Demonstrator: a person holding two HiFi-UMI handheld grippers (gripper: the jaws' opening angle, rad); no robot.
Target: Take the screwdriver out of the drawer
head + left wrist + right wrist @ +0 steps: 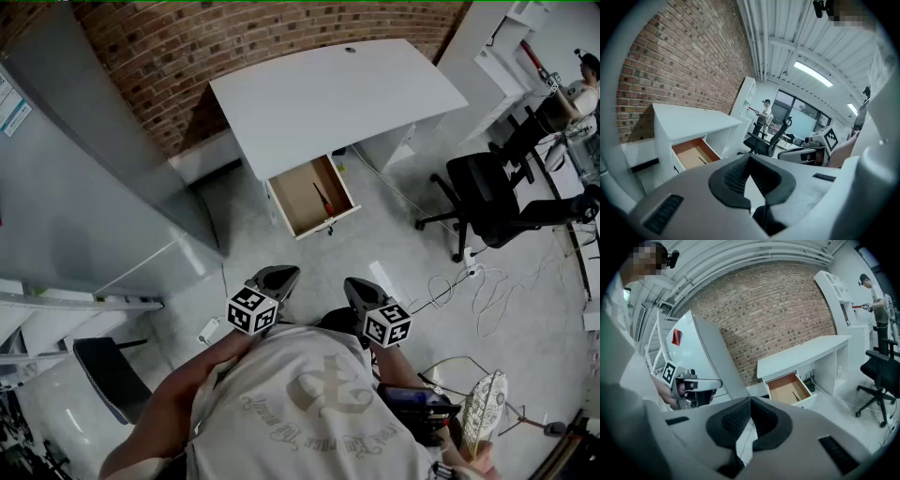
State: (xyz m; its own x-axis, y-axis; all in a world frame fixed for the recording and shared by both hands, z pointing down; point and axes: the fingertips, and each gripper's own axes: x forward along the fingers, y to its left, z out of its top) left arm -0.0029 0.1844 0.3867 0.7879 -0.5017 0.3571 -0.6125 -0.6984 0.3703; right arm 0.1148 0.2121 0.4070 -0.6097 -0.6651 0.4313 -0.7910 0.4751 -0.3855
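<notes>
1. Head view: the left tongs (pixel 277 278) and right tongs (pixel 359 286), both closed and empty, face the open drawer (pixel 281 202) well ahead, where the screwdriver (pixel 323 199) lies.
2. Left gripper view: jaws together, with the drawer (pixel 693 152) ahead to the left.
3. Right gripper view: jaws together, with the screwdriver (pixel 795 394) ahead to the right.

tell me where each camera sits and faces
Head view: on the person's head, looking steeply down at the desk, open drawer, screwdriver; shows the shirt, left gripper, right gripper.
Left gripper view: on that gripper, along its shut jaws toward the drawer; right gripper shows.
Right gripper view: on that gripper, along shut jaws toward the drawer; left gripper shows.
All share the open drawer.
</notes>
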